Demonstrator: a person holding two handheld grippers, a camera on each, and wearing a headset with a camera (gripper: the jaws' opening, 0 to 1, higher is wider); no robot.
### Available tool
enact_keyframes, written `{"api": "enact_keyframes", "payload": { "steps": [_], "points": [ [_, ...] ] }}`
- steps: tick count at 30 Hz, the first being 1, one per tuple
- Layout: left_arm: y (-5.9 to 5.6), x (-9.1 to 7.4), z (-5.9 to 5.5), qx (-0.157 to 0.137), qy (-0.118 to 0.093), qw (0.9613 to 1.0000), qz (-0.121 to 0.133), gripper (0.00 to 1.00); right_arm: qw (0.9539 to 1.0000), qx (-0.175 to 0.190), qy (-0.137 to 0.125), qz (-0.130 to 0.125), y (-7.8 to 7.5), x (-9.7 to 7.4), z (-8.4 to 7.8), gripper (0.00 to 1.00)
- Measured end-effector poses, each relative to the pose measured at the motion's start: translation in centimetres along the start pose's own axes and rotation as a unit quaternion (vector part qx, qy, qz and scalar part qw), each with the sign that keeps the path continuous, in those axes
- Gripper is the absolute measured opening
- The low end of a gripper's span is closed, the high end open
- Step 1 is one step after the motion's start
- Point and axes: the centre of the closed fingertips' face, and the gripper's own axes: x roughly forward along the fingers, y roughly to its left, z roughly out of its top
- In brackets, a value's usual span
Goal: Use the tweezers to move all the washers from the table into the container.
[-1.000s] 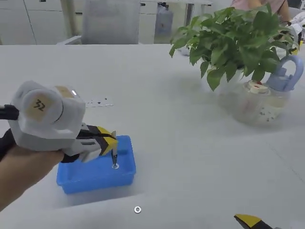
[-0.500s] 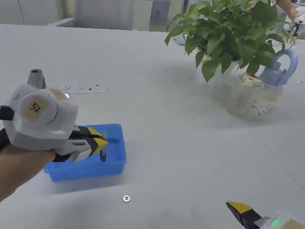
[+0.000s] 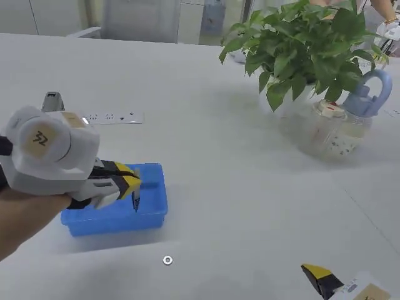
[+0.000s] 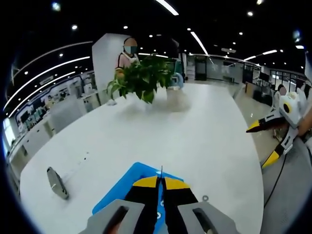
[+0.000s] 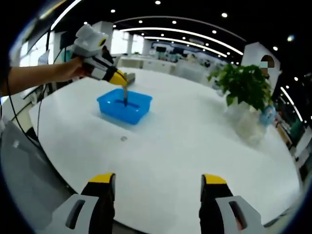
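My left gripper [image 3: 133, 185] is shut on thin metal tweezers [image 3: 135, 201], whose tips point down into the blue container [image 3: 112, 220]. The left gripper view has the tweezers [image 4: 161, 171] sticking out between the closed jaws above the container [image 4: 127, 181]. One small washer [image 3: 167, 260] lies on the white table in front of the container, and I see that washer [image 5: 124, 139] in the right gripper view too. I cannot tell whether the tweezers' tips hold anything. My right gripper [image 5: 157, 179] is open and empty near the table's front edge, at the lower right in the head view [image 3: 320, 279].
A potted plant [image 3: 306, 44] and a glass bottle with a blue handle [image 3: 342, 128] stand at the far right. A power strip [image 3: 107, 117] and a grey object [image 3: 51, 100] lie behind the container. White table stretches between the container and the plant.
The head camera has shifted. The left gripper stays over the container with the tweezers; a small grey ring seen at their tip a second ago cannot be made out now. The right gripper shows a little more.
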Motion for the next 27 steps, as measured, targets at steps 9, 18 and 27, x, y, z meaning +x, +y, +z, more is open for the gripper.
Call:
{"api": "enact_keyframes", "payload": {
  "steps": [9,18,27],
  "points": [
    [-1.8,-2.7,2.9,0.0,-0.039,0.9992,0.008,0.0,0.9997,0.016,-0.016,0.009,0.3,0.0,0.5,0.85],
    [-5.3,-2.9,2.5,-0.011,-0.041,0.9987,-0.027,0.0,0.9993,0.025,-0.022,0.015,0.6,0.1,0.7,0.96],
    [-7.2,-1.7,1.3,-0.027,-0.035,0.9975,-0.056,0.0,0.9997,0.019,0.001,0.012,0.6,0.7,-0.3,0.99]
  ]
}}
